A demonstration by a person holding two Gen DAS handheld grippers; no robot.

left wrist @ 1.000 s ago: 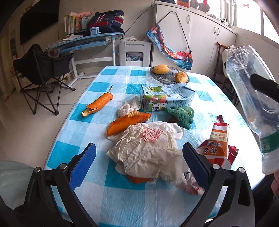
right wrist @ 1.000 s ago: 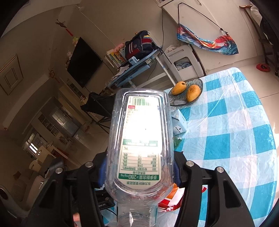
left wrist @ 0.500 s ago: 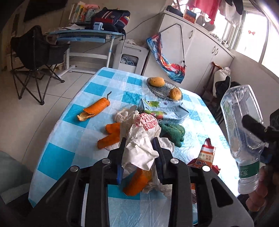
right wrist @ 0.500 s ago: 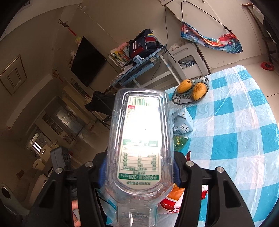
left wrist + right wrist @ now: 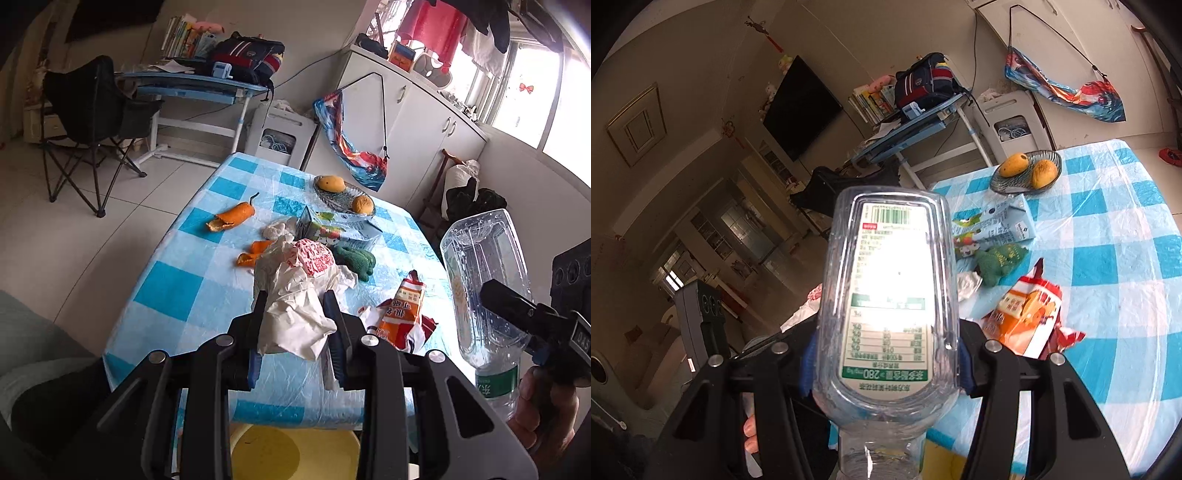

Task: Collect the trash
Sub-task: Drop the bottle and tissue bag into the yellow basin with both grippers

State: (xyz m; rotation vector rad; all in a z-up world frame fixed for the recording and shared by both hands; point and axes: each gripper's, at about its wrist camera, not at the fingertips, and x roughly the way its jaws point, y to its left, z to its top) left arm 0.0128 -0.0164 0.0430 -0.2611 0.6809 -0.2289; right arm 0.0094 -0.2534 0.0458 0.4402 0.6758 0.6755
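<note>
**Two loads in hand: crumpled bag and empty bottle above the bin**

Two grips are shown. My left gripper [image 5: 295,332] is pinched narrow on the white plastic bag [image 5: 299,295], which bulges forward from between the pads and hangs clear of the checked tablecloth [image 5: 166,291]. I judge the bag very light, soft and shapeless; film slides easily, so a hold on a thick bunched fold, as here, suits it better than one on a loose edge. My right gripper [image 5: 886,362] clamps the clear plastic bottle [image 5: 890,288] across its lower body, neck toward the camera. It looks empty, so light, thin-walled and slick; a firm squeeze would dent it, and the waist near the label gives the pads purchase. A yellow bin [image 5: 291,450] lies directly below the left gripper, at the table edge.

Compared with the earlier frame: the left jaws stood wide over the bag lying on the table; they have since closed on it and lifted it back toward the bin. An orange peel [image 5: 255,254] it covered is exposed. The bottle's grip is unchanged. The snack wrapper [image 5: 402,314] lies just right of the left gripper.
</note>
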